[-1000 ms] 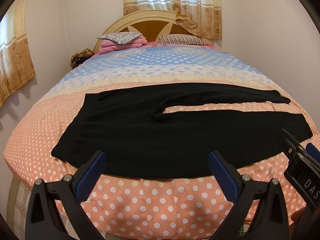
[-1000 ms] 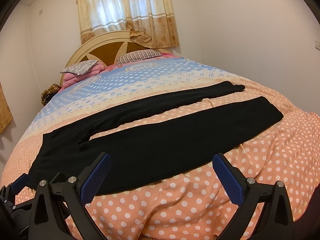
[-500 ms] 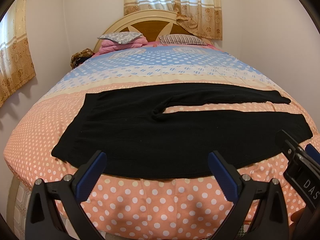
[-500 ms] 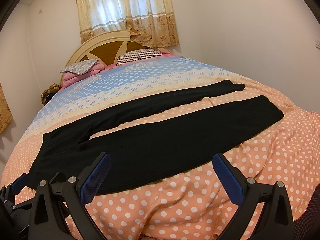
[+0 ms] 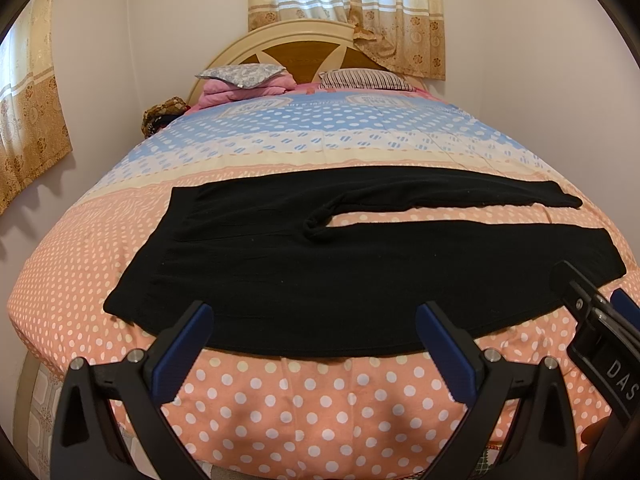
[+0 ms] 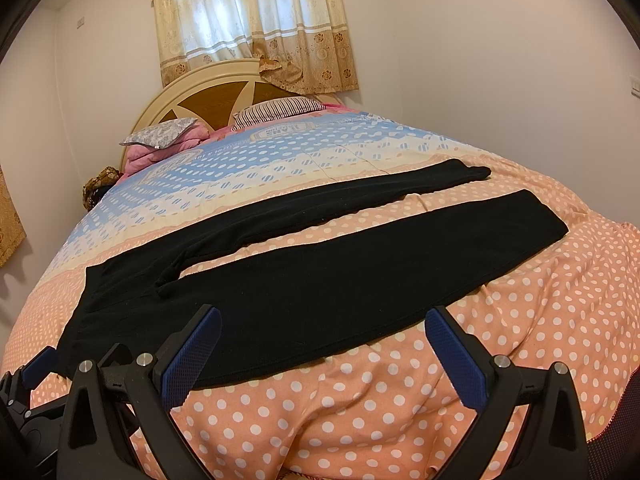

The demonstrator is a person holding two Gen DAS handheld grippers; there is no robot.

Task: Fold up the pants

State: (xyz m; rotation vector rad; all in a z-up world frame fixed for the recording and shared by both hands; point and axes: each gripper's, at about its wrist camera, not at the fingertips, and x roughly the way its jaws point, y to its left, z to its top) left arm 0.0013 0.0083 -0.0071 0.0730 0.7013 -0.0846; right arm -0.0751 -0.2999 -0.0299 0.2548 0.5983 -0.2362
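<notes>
Pants [image 5: 340, 276] lie flat across the polka-dot bedspread [image 5: 320, 400], legs apart, waistband leftward. Left gripper [image 5: 314, 344] hovers spread wide at the near hem; right gripper [image 6: 324, 352] likewise, holding nothing.

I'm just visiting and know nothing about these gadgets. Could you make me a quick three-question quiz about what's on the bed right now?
1. True or false: the black pants lie spread flat on the polka-dot bedspread, legs apart.
2. Multiple choice: the left gripper is A) clamped on the waistband, B) open, holding nothing, C) shut on a pillow.
3. Fill in: in the right wrist view, the pant legs point toward the ___ side of the picture, ahead of the right gripper.

Key: 1 true; 2 B; 3 right.
</notes>
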